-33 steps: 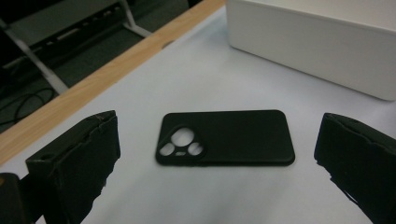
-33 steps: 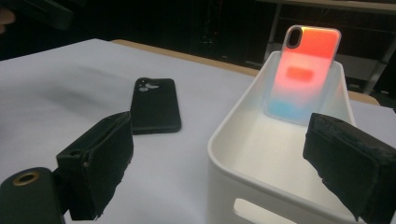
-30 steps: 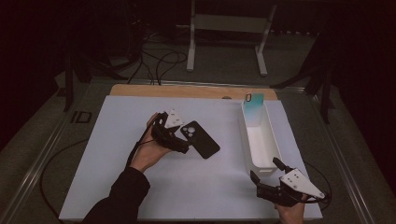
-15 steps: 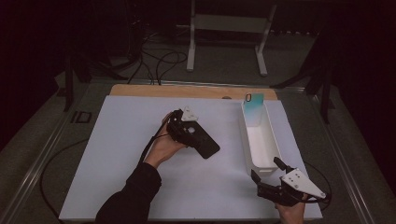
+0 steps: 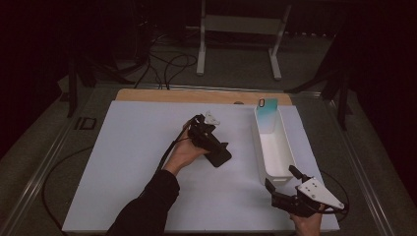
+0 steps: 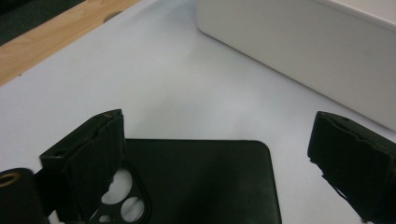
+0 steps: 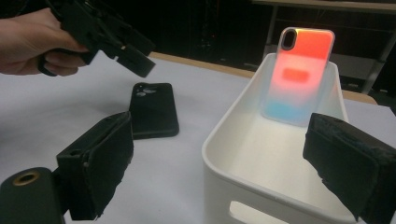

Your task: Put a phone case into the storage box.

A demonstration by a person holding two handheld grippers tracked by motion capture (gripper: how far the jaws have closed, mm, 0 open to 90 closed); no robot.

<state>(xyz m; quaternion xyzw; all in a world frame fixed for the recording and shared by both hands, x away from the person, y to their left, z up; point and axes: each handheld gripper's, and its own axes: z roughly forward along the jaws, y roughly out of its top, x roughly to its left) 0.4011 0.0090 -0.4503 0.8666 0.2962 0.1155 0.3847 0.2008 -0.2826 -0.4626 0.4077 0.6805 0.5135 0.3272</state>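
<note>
Black case (image 6: 205, 182) lies flat on the white mat (image 5: 133, 162), left of the bin (image 5: 275, 152). Left gripper (image 5: 216, 147) hovers right over it, jaws wide but closing a bit, not gripping. Right gripper (image 5: 282, 189) is apart too, well off by the bin.

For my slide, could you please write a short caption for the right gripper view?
Left gripper hovers open above a black phone case beside a white bin holding a colourful case.
</note>
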